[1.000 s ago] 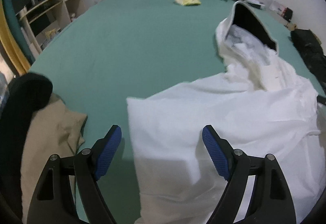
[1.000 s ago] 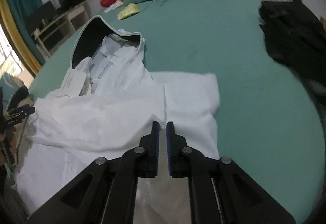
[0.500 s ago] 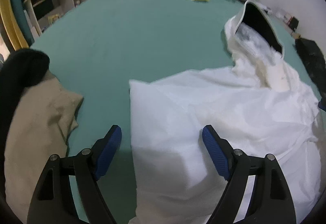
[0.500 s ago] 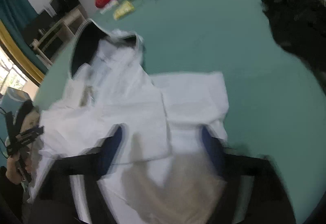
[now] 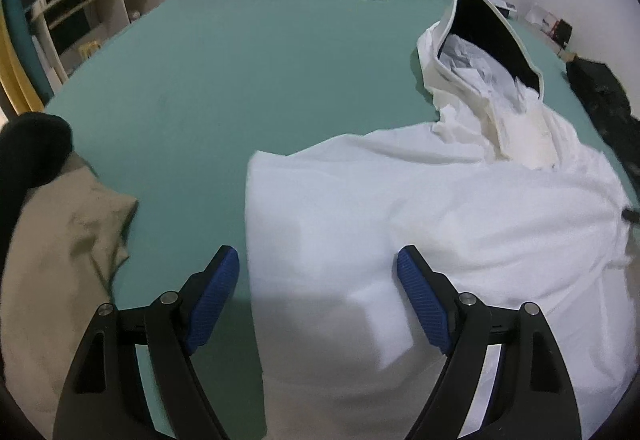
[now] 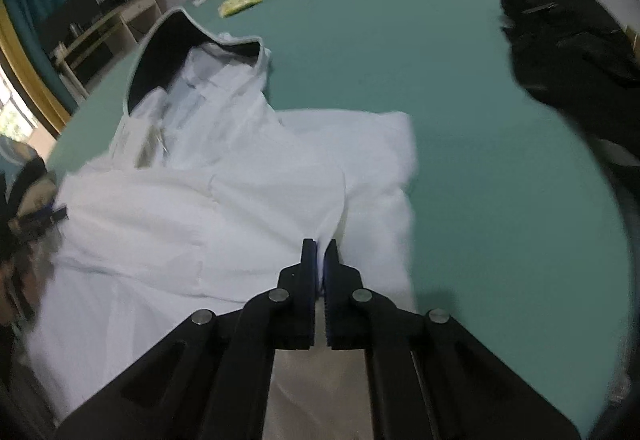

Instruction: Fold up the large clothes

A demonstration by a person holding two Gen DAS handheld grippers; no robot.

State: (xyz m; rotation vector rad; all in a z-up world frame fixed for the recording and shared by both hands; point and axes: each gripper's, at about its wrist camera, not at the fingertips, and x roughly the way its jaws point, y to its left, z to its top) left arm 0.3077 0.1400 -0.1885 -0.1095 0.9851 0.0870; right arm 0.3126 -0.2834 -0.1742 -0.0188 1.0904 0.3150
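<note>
White cloth, a hooded robe point(image 6: 192, 207) by the look of it, is spread over the near half of the green bed point(image 5: 248, 87), w/ the hood point(image 5: 486, 35) pointing toward the pillows at 1 o'clock in the left view. Progress: early. One side panel point(image 6: 372, 159) looks already turned in over the body; the rest is rumpled, hood unfolded, so most folds are left. A black garment point(image 6: 568, 59) at 2 o'clock and a tan one point(image 5: 60, 260) at 9 o'clock wait, untouched.

Right gripper point(image 6: 320, 252) is clenched at the front edge of the robe. A sliver of white shows between the pads, so prob. pinching cloth, tho the frame is blurry there. Left gripper point(image 5: 318, 264) is spread wide, gripping nothing, hovering over the robe's left edge, which runs from 12 to 6 o'clock between its fingers.
</note>
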